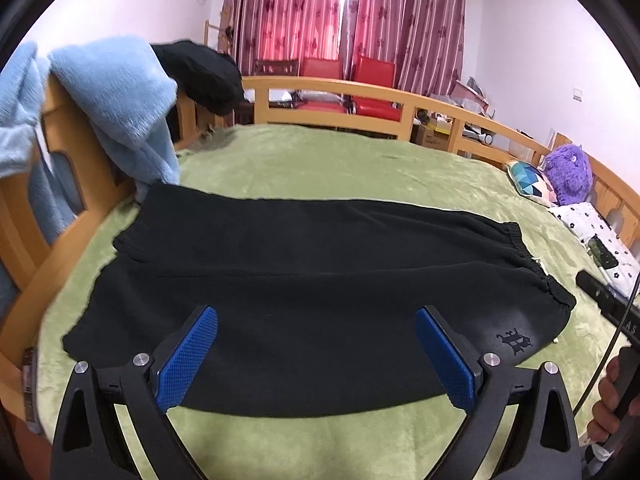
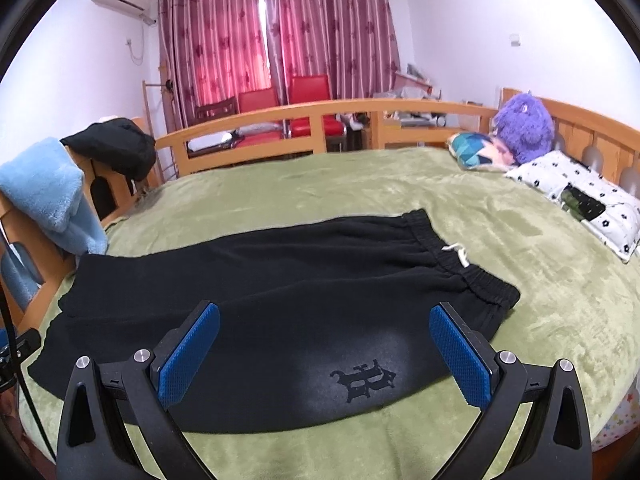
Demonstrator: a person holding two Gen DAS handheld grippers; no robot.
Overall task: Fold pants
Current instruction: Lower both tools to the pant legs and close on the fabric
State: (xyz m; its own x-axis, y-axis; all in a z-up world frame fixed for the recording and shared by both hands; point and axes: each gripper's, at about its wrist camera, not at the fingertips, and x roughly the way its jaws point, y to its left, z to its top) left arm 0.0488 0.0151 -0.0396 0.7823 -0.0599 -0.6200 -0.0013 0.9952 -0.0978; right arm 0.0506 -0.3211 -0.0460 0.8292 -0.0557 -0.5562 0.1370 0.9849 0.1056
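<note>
Black pants (image 1: 304,296) spread flat on green bedspread (image 1: 320,160), waistband toward the right, white drawstring (image 2: 456,254) showing. Left gripper (image 1: 316,356) above the near edge — blue pads (image 1: 188,356) wide apart, gripping nothing. Right gripper (image 2: 324,356) likewise spread wide and empty over the printed logo (image 2: 364,380).

I see a bed (image 2: 360,184) covered in a green plush blanket (image 2: 520,280), ringed by a wooden rail (image 2: 280,120). Black pants (image 2: 280,280) lie spread flat on the blanket just ahead of my right gripper (image 2: 324,354), waistband to its right, legs running off to its left. Farther ahead and to the right, near the headboard, rest a white flower-print pillow (image 2: 580,196), a patterned cushion (image 2: 476,152) and a purple plush toy (image 2: 520,124).
</note>
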